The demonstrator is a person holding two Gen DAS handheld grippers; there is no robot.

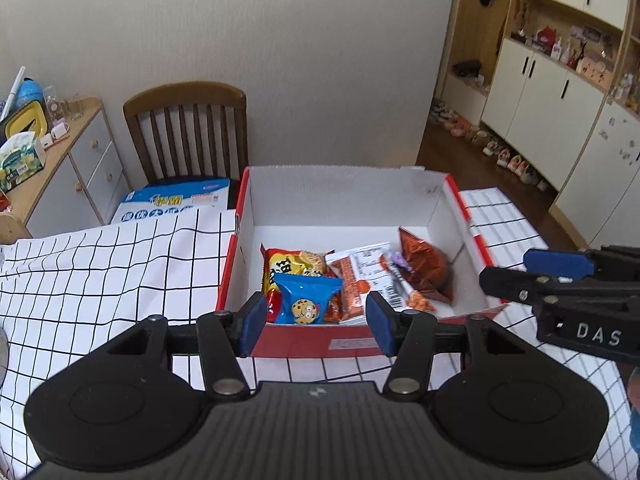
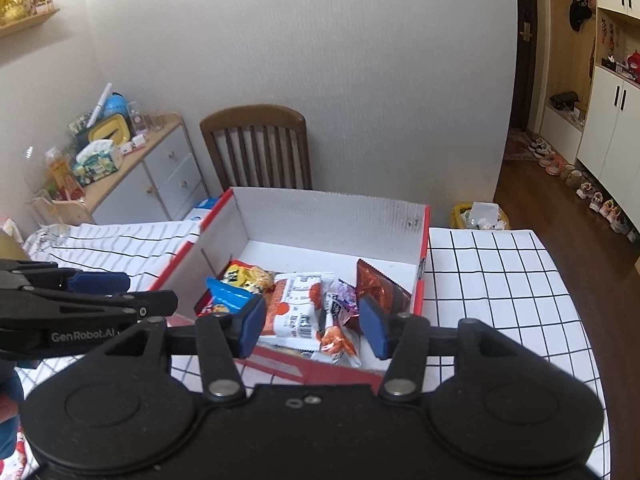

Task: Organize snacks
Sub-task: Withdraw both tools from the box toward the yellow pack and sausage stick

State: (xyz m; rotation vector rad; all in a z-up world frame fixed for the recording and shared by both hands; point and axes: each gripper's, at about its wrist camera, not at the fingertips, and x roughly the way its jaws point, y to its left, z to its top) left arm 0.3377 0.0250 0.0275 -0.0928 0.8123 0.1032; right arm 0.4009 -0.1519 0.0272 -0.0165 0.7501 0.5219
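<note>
Blue cookie packet point(image 1: 306, 304) half hidden

Box point(image 1: 436, 204) – corrugated cardboard, matt white inside; snack packets point(image 1: 306, 300) – glossy plastic film; tablecloth point(image 1: 100, 264) – soft checked cloth; chair point(image 1: 186, 128) – varnished wood.

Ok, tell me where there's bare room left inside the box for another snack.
The back half of the box floor is bare, between the rear wall and the packets. The front is crowded: blue cookie pack, yellow bag, white-orange packet and brown-red bag overlap there. A bare strip also runs right of the brown-red bag.
</note>
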